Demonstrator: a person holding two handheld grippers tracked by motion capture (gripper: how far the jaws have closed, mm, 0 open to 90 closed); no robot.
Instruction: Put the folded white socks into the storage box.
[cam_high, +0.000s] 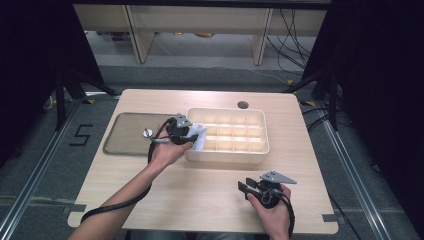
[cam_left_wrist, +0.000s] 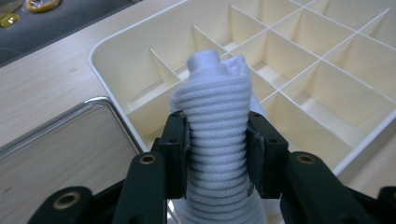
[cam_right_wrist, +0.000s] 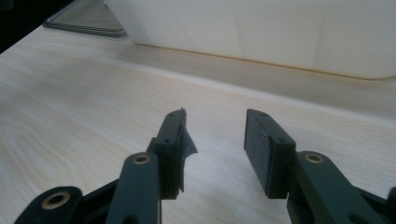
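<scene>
A white ribbed rolled sock stands upright between the jaws of my left gripper, whose pads touch it on both sides. In the high view the left gripper holds the sock over the near left corner of a cream compartment tray. The tray's cells behind the sock look empty. My right gripper rests low over the table near the front right. Its jaws stand open with nothing between them and point at the tray's outer wall.
A flat metal-rimmed tray lies left of the cream one, with a small round object on it. Its rim is beside the left jaw. A cable hole marks the table's far side. Bare wood spans the front.
</scene>
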